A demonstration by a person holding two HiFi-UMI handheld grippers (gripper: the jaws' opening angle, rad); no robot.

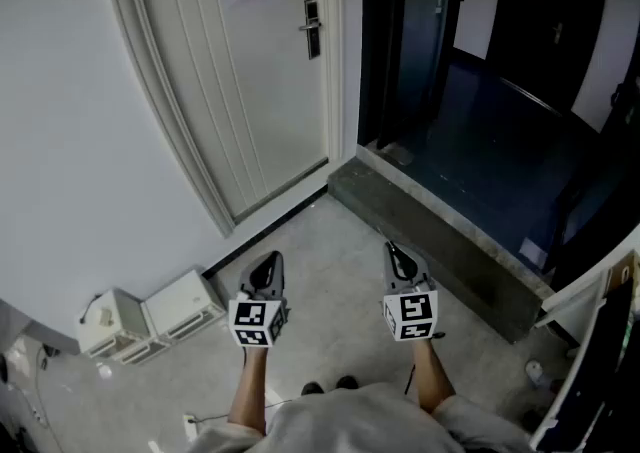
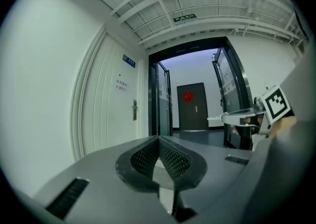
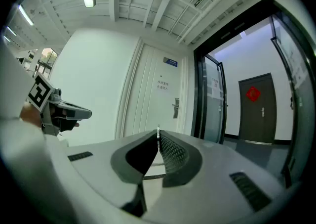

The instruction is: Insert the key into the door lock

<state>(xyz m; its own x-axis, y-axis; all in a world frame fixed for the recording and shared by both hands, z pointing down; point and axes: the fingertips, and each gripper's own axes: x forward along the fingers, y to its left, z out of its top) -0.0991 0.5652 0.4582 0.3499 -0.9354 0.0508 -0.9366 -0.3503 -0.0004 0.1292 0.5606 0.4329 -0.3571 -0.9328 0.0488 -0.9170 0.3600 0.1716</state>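
evidently the approach has not begun. the right hand-held gripper (image 3: 158,141) and the left hand-held gripper (image 2: 159,141) are both held level over the floor (image 1: 330,241), well apart from the white door (image 1: 250,81) at the floor's far edge. the right one is pinched tight on a thin metal sliver, most likely the key (image 3: 158,130), which stands edge-up just past the pads so it can be steered straight at the door lock (image 1: 312,27). the left one is closed with nothing in it and probably just rides alongside. the lock sits at the door's right side, beside the dark doorway (image 1: 470,91).
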